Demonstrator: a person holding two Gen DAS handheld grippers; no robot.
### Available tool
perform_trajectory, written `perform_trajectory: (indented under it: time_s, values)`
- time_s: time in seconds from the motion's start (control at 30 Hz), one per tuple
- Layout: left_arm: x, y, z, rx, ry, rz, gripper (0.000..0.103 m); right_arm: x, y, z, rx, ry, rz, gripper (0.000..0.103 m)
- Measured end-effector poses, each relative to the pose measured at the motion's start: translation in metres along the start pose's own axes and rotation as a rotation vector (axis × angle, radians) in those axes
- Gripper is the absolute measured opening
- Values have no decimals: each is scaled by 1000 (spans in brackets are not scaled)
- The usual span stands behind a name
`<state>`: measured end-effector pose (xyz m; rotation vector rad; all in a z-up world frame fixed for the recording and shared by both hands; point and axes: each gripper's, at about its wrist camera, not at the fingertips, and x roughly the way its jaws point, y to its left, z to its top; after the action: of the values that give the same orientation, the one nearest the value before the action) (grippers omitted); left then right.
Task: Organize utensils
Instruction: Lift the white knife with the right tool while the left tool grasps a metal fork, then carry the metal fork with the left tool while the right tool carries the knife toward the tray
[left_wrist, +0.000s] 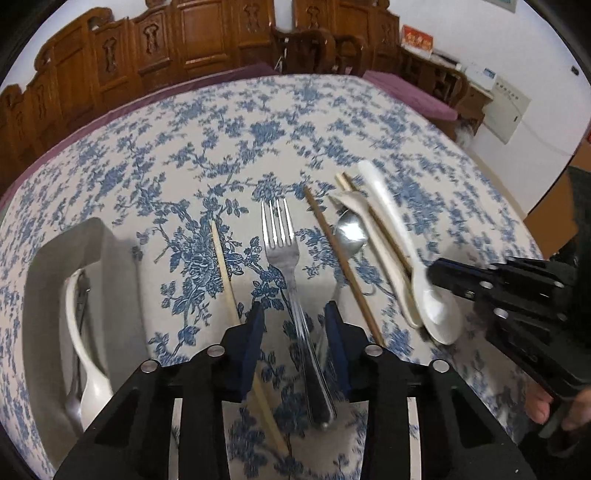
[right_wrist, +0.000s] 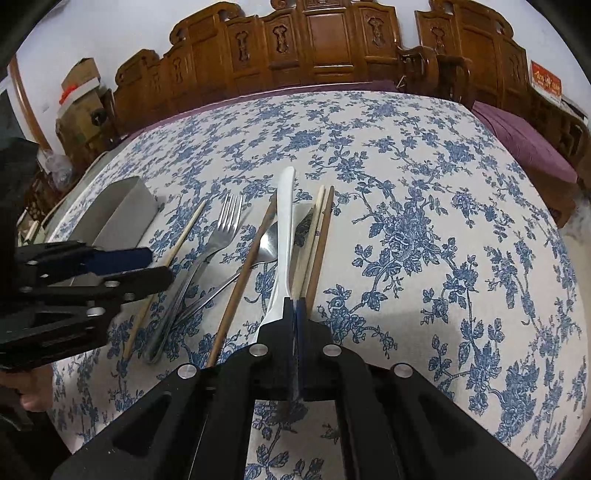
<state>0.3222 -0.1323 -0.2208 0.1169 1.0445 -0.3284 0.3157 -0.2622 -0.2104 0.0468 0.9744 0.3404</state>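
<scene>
A metal fork (left_wrist: 279, 236) lies on the floral tablecloth, tines pointing away. My left gripper (left_wrist: 294, 319) straddles its handle, and gaps show between the blue pads and the handle, so it stands open. A long white spoon (left_wrist: 391, 229) lies to the right over a second white spoon (left_wrist: 373, 247), a metal spoon (left_wrist: 351, 230) and chopsticks (left_wrist: 332, 251). My right gripper (right_wrist: 294, 306) is shut, with its tips over the long white spoon (right_wrist: 284, 221) near the bowl. I see nothing clamped between its fingers. From the left wrist, the right gripper (left_wrist: 432, 275) reaches in from the right edge.
A white rectangular holder (left_wrist: 92, 236) stands at the left with a white spoon (left_wrist: 85, 350) and a metal utensil inside. One pale chopstick (left_wrist: 225, 273) lies left of the fork. Carved wooden chairs (right_wrist: 332, 37) line the table's far edge. A hand (left_wrist: 543, 406) shows at the right.
</scene>
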Motion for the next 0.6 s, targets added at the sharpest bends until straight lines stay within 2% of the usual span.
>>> perform_trajectory:
  time_s: [0.27, 0.37, 0.4, 0.43, 0.6]
  values:
    - [31, 2, 11, -24, 54, 15, 26, 6, -2, 0, -8, 8, 1, 2]
    - [34, 3, 13, -28, 47, 26, 23, 6, -2, 0, -10, 8, 5, 2]
    - [35, 3, 13, -29, 46, 29, 20, 6, -1, 0, -12, 9, 6, 2]
    - [35, 3, 14, -30, 46, 32, 10, 6, -1, 0, -14, 9, 7, 2]
    - [32, 5, 12, -40, 49, 24, 6, 6, 1, 0, -13, 9, 18, 2]
